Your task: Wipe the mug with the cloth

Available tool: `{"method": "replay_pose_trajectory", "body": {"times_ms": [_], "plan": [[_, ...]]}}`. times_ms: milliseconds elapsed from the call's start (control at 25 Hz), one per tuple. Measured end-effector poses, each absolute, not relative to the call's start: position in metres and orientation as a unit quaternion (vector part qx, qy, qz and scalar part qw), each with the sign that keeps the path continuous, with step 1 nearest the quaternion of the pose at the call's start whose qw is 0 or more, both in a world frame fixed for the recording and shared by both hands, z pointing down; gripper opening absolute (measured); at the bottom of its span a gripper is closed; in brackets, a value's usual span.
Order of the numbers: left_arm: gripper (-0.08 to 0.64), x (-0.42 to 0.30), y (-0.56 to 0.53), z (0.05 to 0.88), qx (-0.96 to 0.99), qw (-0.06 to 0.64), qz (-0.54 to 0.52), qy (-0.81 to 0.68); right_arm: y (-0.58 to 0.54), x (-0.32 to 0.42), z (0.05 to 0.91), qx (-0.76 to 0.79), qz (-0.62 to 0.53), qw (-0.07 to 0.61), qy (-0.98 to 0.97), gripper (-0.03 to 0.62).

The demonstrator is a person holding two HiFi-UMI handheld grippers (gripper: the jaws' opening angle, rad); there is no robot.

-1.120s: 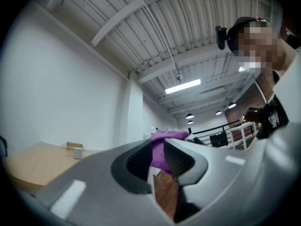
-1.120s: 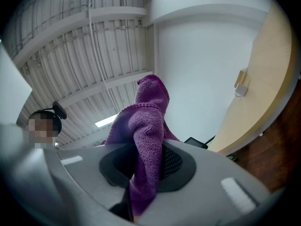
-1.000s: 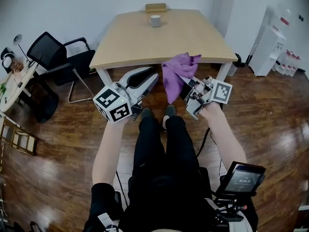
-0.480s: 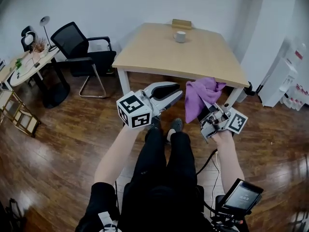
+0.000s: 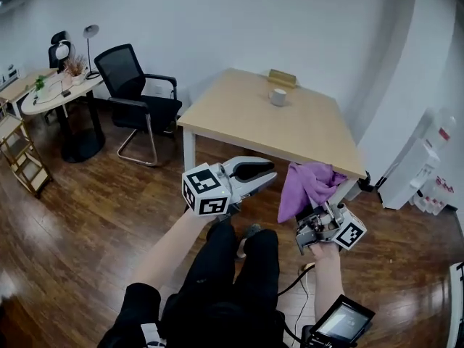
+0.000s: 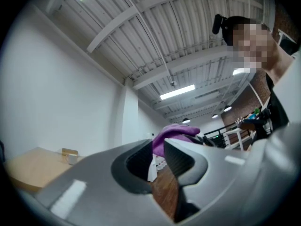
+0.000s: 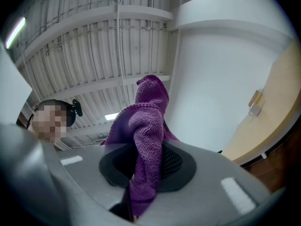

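Observation:
The white mug (image 5: 278,96) stands at the far side of the light wooden table (image 5: 246,122), next to a small wooden block (image 5: 281,77). My right gripper (image 5: 310,214) is shut on the purple knitted cloth (image 5: 308,183), which bunches upward out of its jaws and hangs in front of the table's near right corner. My left gripper (image 5: 270,175) hovers beside it, open, with a narrow gap and nothing between the jaws. The left gripper view shows the cloth (image 6: 176,132) past the jaws and the mug (image 6: 71,158) far off. The right gripper view has the cloth (image 7: 148,140) clamped and the mug (image 7: 254,110) distant.
A black office chair (image 5: 138,85) stands left of the table, with a round white side table (image 5: 54,96) and a wooden shelf (image 5: 18,154) further left. A white dispenser (image 5: 417,169) stands at the right wall. The person's legs are below the grippers, over the wooden floor (image 5: 94,216).
The head view has swung up and left, so the table and mug now lie farther off. Both grippers shifted right in the view; the right one rolled, still holding the cloth.

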State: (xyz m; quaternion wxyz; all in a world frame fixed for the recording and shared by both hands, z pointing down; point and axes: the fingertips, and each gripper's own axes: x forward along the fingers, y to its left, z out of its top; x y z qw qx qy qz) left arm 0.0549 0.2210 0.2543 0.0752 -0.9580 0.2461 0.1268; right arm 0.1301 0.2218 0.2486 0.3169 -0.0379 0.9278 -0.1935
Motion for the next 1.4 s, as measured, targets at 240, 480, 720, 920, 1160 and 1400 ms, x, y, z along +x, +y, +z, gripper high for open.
{"method": "replay_pose_trajectory", "body": {"times_ms": [240,480,720,920,1160,1400], "plan": [[0.095,0.057,0.224,0.252,-0.959,0.075,0.131,0.238,0.225,0.136,0.254,-0.041,-0.192,0.328,0.924,0.063],[0.089,0.075,0.230,0.248,-0.963,0.083,0.128,0.223,0.230,0.152,0.247,-0.049,-0.165,0.337,0.926,0.063],[0.089,0.082,0.234,0.244,-0.964,0.086,0.130,0.217,0.230,0.160,0.243,-0.068,-0.128,0.335,0.931,0.063],[0.087,0.074,0.237,0.240,-0.961,0.083,0.137,0.224,0.237,0.148,0.239,-0.053,-0.141,0.336,0.930,0.063],[0.084,0.071,0.240,0.239,-0.961,0.086,0.144,0.220,0.241,0.147,0.238,-0.062,-0.121,0.330,0.934,0.063],[0.083,0.069,0.242,0.237,-0.960,0.090,0.146,0.220,0.243,0.143,0.236,-0.058,-0.119,0.327,0.936,0.063]]}}
